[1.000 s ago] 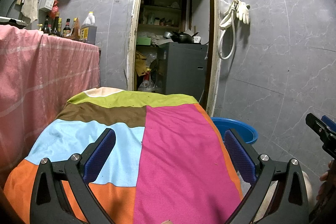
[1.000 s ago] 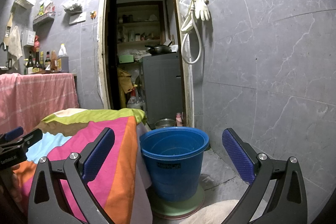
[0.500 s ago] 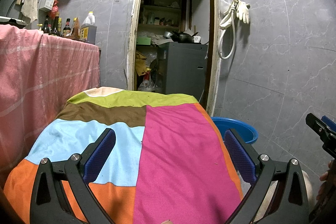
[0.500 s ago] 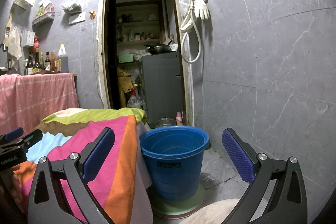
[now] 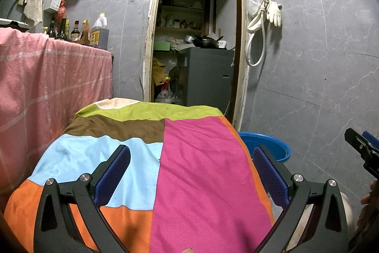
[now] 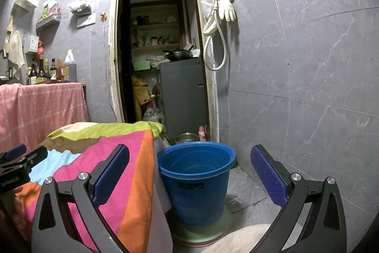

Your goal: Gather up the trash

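Both tools gape wide and hold nothing: my left tool [image 5: 190,172] hovers over the patchwork-covered bench [image 5: 201,158], my right tool [image 6: 189,172] faces the blue bucket [image 6: 196,181] on the floor beside it.

One blue bucket [image 6: 196,179], one patchwork cloth [image 5: 146,158], two grippers (both open), one pink cloth [image 5: 47,77]

1. The left wrist view looks low over the colourful cloth [image 5: 194,158], close beneath it, facing the doorway [image 5: 194,39].
2. The right wrist view sits further right, facing the same doorway, close above the blue bucket [image 6: 196,179].
3. Both share cloth, bucket, doorway and hanging gloves [image 6: 226,7].
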`<action>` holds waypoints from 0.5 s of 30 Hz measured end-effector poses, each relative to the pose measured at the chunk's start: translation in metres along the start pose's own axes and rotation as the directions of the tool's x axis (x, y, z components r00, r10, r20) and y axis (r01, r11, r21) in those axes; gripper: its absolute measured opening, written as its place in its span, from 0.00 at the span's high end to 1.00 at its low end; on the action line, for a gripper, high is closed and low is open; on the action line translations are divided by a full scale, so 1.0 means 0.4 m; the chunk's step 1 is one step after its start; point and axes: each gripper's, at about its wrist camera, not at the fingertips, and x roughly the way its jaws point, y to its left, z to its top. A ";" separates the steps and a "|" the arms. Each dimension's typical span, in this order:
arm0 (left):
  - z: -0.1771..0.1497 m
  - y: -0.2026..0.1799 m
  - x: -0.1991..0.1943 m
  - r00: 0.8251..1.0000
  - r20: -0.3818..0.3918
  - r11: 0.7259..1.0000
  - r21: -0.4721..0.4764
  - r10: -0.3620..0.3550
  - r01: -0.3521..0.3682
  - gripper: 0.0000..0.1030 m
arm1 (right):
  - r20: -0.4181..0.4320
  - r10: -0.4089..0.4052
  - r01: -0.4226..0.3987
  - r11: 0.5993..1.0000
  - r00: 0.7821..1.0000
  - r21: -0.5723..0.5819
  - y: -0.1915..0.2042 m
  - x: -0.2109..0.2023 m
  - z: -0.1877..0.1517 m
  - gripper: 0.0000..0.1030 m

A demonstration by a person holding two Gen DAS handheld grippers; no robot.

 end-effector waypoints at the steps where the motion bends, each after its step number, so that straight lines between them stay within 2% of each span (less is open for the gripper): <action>1: 0.000 0.000 0.000 1.000 0.000 1.000 0.000 0.001 -0.001 0.01 | 0.000 0.001 -0.001 1.000 1.000 0.000 0.000 0.000 0.000 0.00; 15: 0.000 0.004 0.000 1.000 0.000 1.000 0.000 -0.001 0.001 0.01 | -0.004 0.000 0.000 1.000 1.000 0.003 0.002 0.000 0.001 0.00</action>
